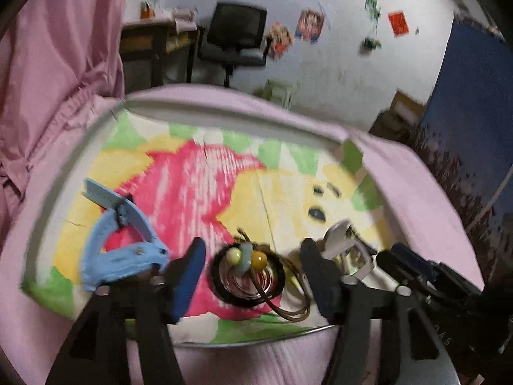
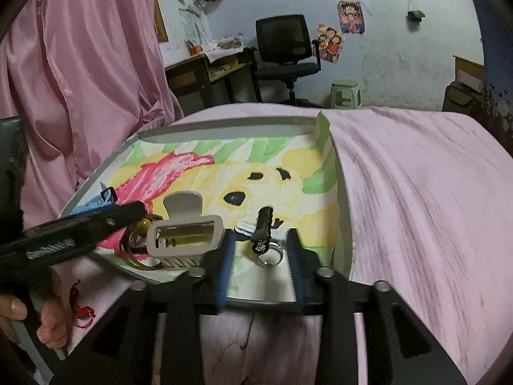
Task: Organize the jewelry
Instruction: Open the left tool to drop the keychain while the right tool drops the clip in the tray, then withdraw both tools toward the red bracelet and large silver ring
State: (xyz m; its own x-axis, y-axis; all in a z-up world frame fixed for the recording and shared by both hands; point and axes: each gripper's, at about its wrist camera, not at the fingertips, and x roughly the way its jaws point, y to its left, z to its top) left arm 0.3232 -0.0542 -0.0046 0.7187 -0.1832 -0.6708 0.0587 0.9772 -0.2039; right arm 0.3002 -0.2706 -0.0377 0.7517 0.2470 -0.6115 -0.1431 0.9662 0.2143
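The left gripper (image 1: 253, 276) has its jaws wide, straddling a pile of hair ties (image 1: 248, 272) at the near edge of the tray (image 1: 221, 114); the pile is a black elastic ring with a bobble of pale and amber beads and thin brown loops trailing toward the near rim. Nothing is clamped; the spread suggests it is lining up to take the pile. A hand (image 2: 38, 314) grips that tool's handle at the left. The right gripper (image 2: 261, 256) also stands open over the tray's near right corner, its blue pads either side of a silver ring (image 2: 271, 256) and a small black clip (image 2: 264, 227), touching neither as far as can be seen. Just left of it, near the front edge, sits a grey claw clip (image 2: 186, 227), between the two tools. A blue claw clip (image 1: 118, 240) lies by the tray's left edge, apart from the rest. The cartoon mat (image 1: 198, 173) lining the tray is bare toward the far edge. The tray rests on a pink bedcover (image 2: 416, 192). The sorting looks early: items cluster at the front, ungrouped.
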